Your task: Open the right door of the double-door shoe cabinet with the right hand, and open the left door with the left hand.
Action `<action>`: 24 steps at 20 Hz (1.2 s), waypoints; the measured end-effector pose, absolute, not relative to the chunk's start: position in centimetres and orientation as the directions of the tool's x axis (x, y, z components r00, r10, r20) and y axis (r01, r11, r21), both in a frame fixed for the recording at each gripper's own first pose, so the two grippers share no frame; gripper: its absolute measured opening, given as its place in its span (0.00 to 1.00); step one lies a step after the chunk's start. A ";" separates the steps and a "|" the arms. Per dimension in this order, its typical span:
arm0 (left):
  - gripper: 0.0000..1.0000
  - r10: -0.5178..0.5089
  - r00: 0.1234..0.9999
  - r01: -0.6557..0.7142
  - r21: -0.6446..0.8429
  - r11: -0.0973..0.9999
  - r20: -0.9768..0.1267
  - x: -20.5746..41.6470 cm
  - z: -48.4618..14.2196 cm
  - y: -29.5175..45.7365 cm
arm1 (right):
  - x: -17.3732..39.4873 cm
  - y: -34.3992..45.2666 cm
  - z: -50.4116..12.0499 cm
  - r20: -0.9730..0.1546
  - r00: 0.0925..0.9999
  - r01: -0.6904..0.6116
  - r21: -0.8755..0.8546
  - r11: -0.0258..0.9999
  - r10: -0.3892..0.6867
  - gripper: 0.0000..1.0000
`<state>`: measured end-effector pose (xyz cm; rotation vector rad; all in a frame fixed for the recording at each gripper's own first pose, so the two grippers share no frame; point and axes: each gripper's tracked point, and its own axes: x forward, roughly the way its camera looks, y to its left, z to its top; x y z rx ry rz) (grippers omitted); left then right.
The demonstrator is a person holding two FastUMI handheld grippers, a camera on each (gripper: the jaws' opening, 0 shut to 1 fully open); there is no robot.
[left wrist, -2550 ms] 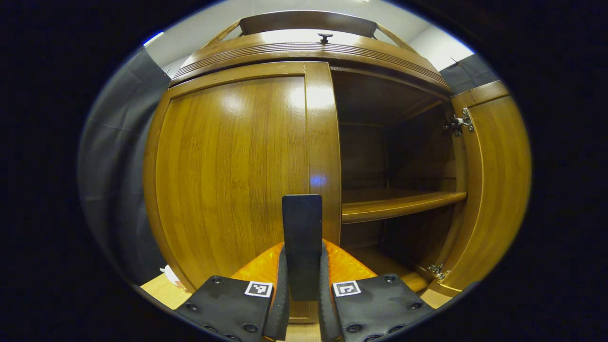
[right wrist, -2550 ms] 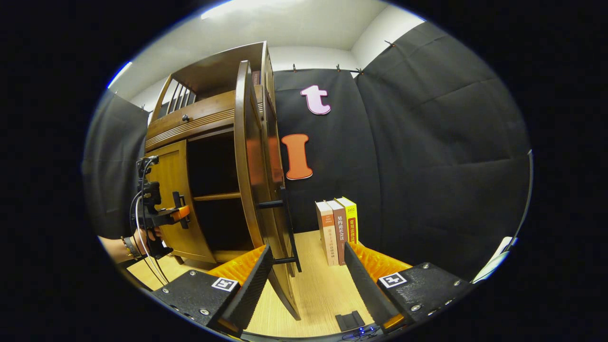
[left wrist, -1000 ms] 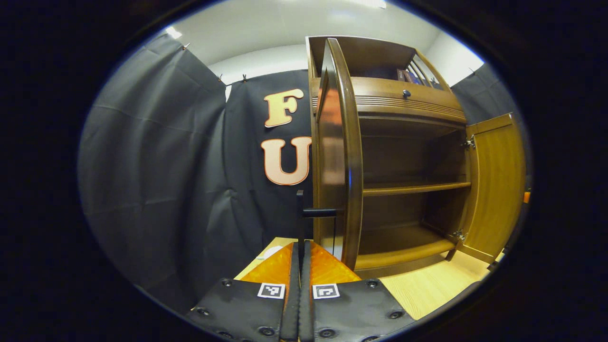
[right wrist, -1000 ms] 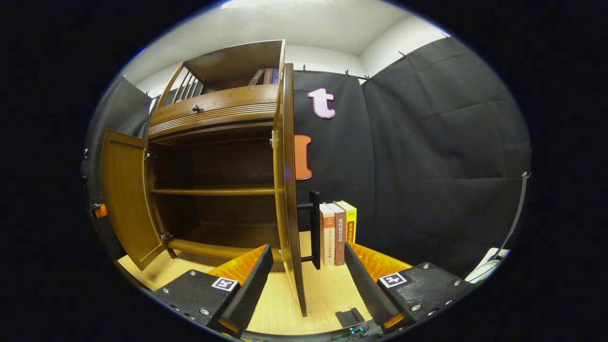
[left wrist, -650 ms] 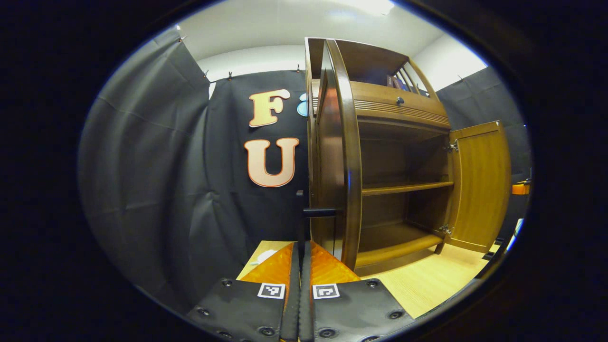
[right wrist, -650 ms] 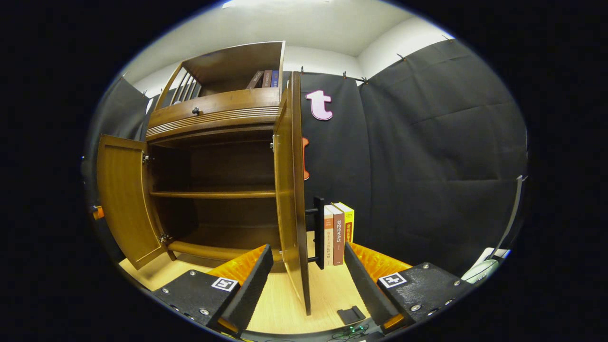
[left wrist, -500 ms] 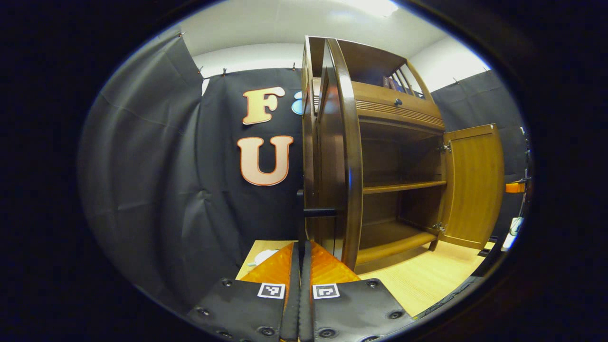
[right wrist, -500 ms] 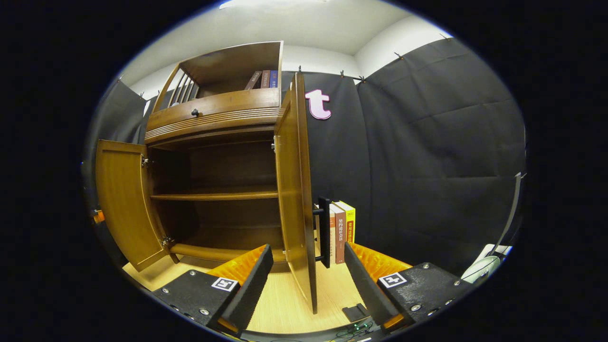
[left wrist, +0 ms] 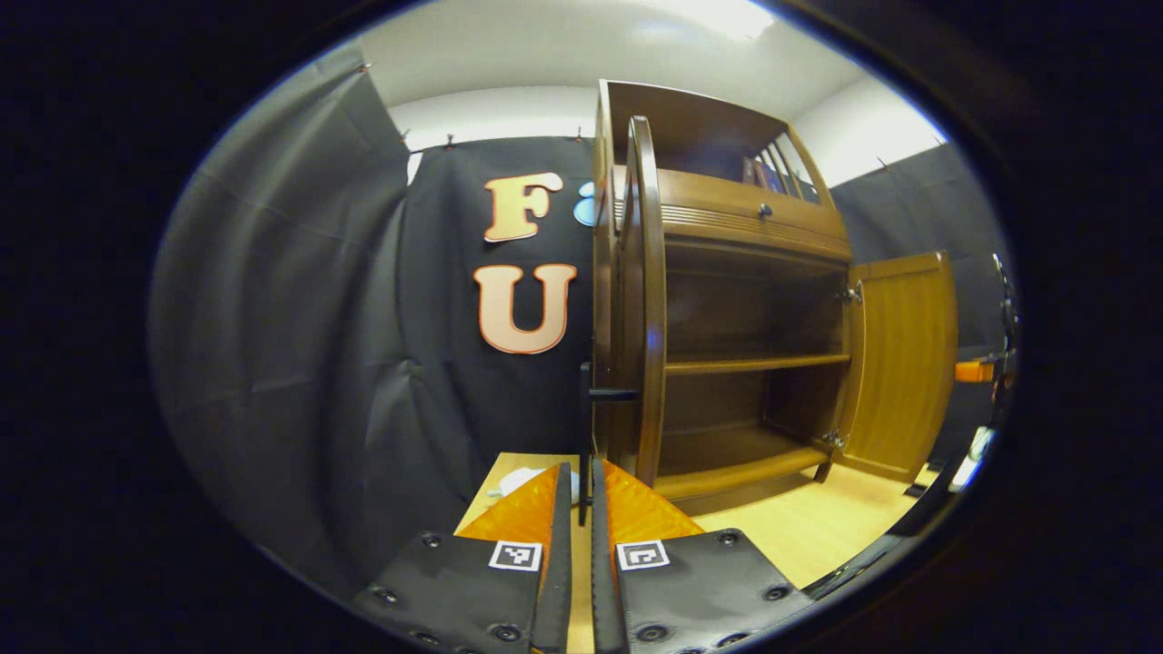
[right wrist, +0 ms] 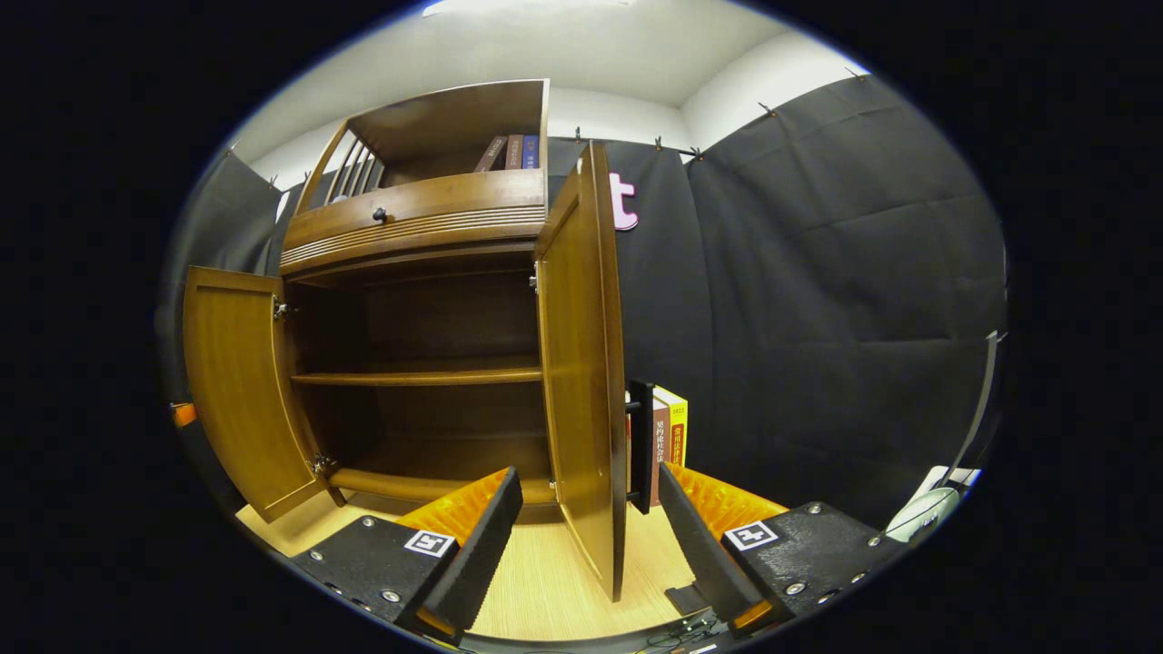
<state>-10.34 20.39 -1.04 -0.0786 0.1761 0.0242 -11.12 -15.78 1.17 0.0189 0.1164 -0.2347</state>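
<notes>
Left gripper (left wrist: 579, 481) sits at 6 o'clock in my left gripper view, its two fingers drawn almost together with a thin gap between them, and the black bar handle (left wrist: 586, 427) of the left door (left wrist: 636, 309) stands just ahead at 12 o'clock from the tips; whether the pads are pressing on the bar or have just let it go I cannot tell from here. That left door is swung wide, so I see it edge-on, with the cabinet's shelf (left wrist: 754, 363) and dark interior off at 3 o'clock and the right door (left wrist: 899, 354) open beyond it. In my right gripper view the right gripper (right wrist: 581, 518) hangs at 6 o'clock with its fingers spread wide and nothing between them, the right door standing just ahead, swung out past square, its black handle (right wrist: 641, 445) on the far face near a few upright books (right wrist: 670, 440) at 1 o'clock. The cabinet (right wrist: 418, 227) reads fully open across the middle, the left door at 9 o'clock. I judge both openings essentially done, so I am at the release stage. My next move, as I see it, calls for spreading the left fingers clear of the bar and backing straight off without nudging the door.
</notes>
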 end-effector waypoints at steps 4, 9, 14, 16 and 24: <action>0.16 0.113 0.984 -0.116 -0.010 0.993 -0.141 -11.3 2.4 16.3 | -10.6 -16.3 1.7 -0.092 0.972 0.220 0.024 0.975 -0.217 0.92; 0.14 0.151 0.981 -0.157 -0.037 0.987 -0.123 -8.3 2.0 8.7 | -9.9 -16.2 0.1 -0.114 0.979 0.176 0.032 0.984 -0.171 0.92; 0.46 0.206 0.966 -0.216 -0.048 0.975 -0.158 -6.9 -0.1 6.1 | -9.8 -15.7 -1.4 -0.137 0.984 0.120 0.050 0.992 -0.112 0.92; 0.59 0.233 0.956 -0.241 -0.026 0.970 -0.178 -6.9 -1.1 6.0 | -9.6 -15.8 -1.7 -0.144 0.985 0.107 0.061 0.992 -0.097 0.92; 0.96 0.292 0.938 -0.296 0.005 0.955 -0.187 -7.0 -2.4 6.1 | -8.7 -17.2 -1.6 -0.141 0.985 0.114 0.083 0.990 -0.102 0.92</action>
